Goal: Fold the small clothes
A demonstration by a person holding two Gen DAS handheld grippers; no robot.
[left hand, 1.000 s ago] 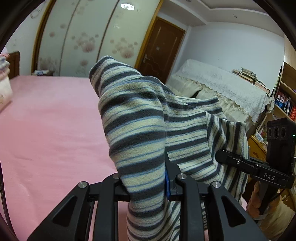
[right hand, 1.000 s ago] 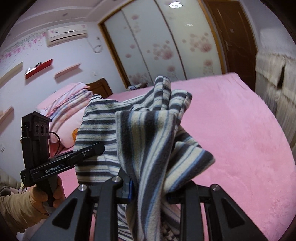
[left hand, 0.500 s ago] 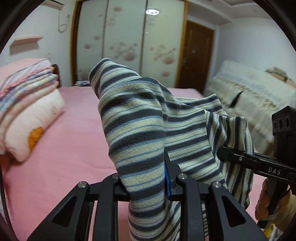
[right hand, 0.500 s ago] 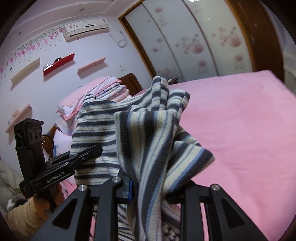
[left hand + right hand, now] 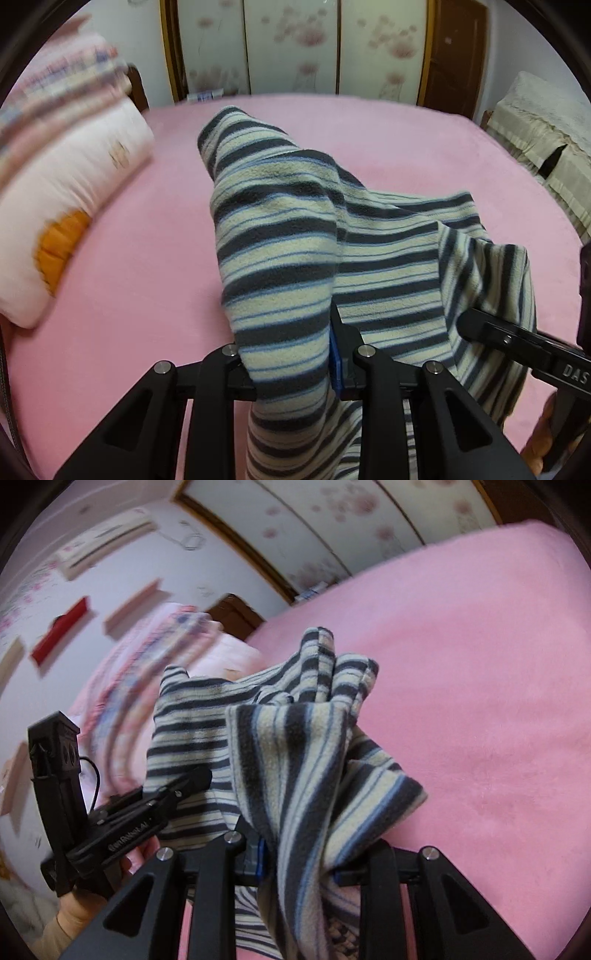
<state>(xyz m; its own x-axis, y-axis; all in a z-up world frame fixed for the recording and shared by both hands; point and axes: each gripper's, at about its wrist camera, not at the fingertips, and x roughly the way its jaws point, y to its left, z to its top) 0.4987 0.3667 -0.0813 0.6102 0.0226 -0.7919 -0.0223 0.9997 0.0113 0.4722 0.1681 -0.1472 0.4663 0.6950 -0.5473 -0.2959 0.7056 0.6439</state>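
A small fleece garment [image 5: 288,258] with cream, dark grey and blue stripes hangs in the air between both grippers, above the pink bed [image 5: 147,258]. My left gripper [image 5: 295,373] is shut on one edge of it, and the cloth drapes over the fingers. My right gripper [image 5: 299,864] is shut on another edge of the same garment [image 5: 295,746]. The right gripper also shows at the right of the left wrist view [image 5: 517,343], and the left gripper at the left of the right wrist view [image 5: 147,812]. The fingertips are hidden under cloth.
A stack of folded pink bedding and a white pillow [image 5: 55,192] lies at the head of the bed. Sliding wardrobe doors [image 5: 295,44] and a brown door [image 5: 454,51] stand behind. A lace-covered piece of furniture [image 5: 546,140] is at the right.
Both grippers have swung left and tilted down with the garment still held. The bed and bedding stack fill more of the views. The grip on the cloth has not changed.
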